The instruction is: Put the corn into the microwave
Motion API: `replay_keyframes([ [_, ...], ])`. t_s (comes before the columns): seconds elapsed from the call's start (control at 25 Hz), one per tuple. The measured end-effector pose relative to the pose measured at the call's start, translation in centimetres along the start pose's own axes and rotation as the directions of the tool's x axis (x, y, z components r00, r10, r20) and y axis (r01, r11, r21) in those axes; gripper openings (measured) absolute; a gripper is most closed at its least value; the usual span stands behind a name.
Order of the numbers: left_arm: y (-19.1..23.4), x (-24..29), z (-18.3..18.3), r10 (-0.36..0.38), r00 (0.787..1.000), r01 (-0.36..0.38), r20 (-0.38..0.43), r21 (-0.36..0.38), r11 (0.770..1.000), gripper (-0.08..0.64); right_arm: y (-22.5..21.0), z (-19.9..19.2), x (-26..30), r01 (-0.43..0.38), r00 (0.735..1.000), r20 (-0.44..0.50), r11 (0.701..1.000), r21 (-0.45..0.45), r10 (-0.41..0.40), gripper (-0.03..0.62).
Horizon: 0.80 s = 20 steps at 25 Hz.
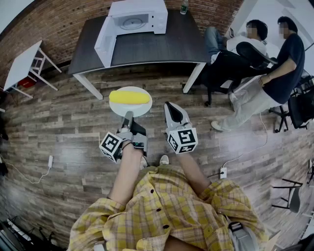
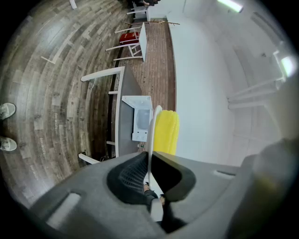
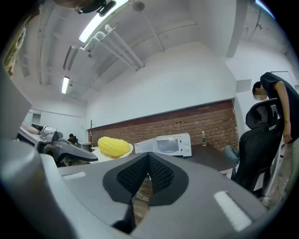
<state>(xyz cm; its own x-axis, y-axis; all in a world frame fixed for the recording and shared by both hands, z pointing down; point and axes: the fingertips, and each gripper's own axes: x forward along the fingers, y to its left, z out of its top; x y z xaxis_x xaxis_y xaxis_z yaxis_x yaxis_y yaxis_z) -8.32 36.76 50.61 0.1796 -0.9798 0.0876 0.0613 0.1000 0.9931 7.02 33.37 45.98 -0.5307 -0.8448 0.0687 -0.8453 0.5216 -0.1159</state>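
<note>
**Corn on a carried plate, not yet in the microwave**

The dark table (image 1: 157, 49) stood well ahead. The microwave (image 1: 140, 14) on it had its door swung open, ready for loading. The white plate (image 1: 137, 110) was held level over the floor, probably so its load wouldn't roll. The corn (image 1: 129, 97) lay across it. The left gripper (image 1: 128, 116) was pinched on the plate's near rim. The right gripper (image 1: 169, 105) sat beside it, jaws together and empty, likely spare.
</note>
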Motion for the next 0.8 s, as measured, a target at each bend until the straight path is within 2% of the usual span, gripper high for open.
replay_keyframes([
  [0.12,-0.2,0.0,-0.5,0.000,1.000,0.000,0.002,-0.014,1.000,0.021,-0.2,0.0,-0.2,-0.002,1.000,0.000,1.000,0.001,0.002,0.003],
  [0.44,0.1,-0.4,-1.6,-0.008,1.000,0.008,0.010,0.011,1.000,0.021,-1.0,-0.2,-1.4,-0.013,1.000,-0.004,1.000,-0.008,0.013,0.002],
  [0.6,0.0,-0.2,-2.3,-0.010,1.000,0.010,0.024,0.009,1.000,0.021,-1.4,-0.3,-1.5,-0.050,0.999,-0.017,0.999,-0.014,0.049,0.003],
  [0.72,-0.9,-0.1,-2.6,-0.037,0.999,0.037,0.039,-0.015,0.999,0.021,-1.5,-0.1,-1.5,-0.067,0.998,-0.017,0.998,-0.019,0.067,0.003],
  [0.8,-0.5,-0.5,-2.7,-0.021,0.998,0.022,0.053,-0.018,1.000,0.021,-1.6,0.1,-1.9,-0.077,0.997,-0.009,0.997,-0.020,0.077,0.003],
])
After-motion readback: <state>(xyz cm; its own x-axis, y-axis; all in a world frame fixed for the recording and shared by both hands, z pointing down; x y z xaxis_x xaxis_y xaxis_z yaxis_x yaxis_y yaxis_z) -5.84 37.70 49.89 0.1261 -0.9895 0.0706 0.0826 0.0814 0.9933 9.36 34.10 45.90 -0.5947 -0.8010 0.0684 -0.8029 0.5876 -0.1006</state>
